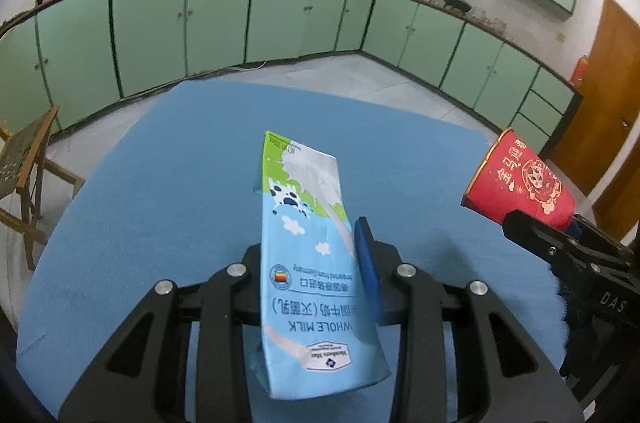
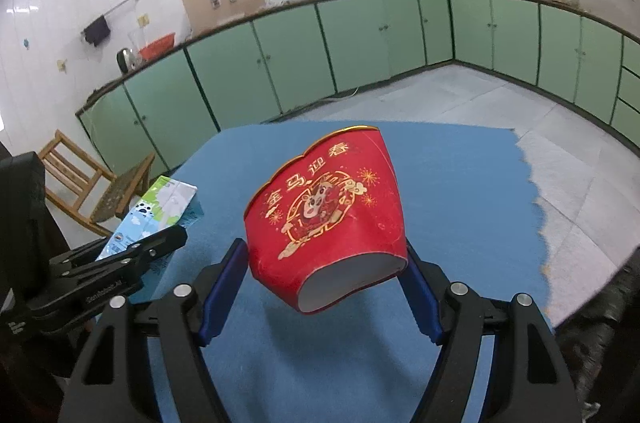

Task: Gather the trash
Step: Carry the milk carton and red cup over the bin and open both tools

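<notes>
Left tongs [image 1: 320,263] clamp the milk carton [image 1: 308,255], right tongs [image 2: 326,263] squeeze the red paper cup [image 2: 326,211]; we risk the crumpled cup slipping onto the worktop [image 2: 460,183].

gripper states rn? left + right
Left gripper: shut on the milk carton, held above the blue table.
Right gripper: shut on the red paper cup, squashed between the fingers.

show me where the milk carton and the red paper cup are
milk carton [image 1: 308,255], left wrist view, on its blue printed front face.
red paper cup [image 2: 324,211], right wrist view, on the gold emblem on its side.
</notes>
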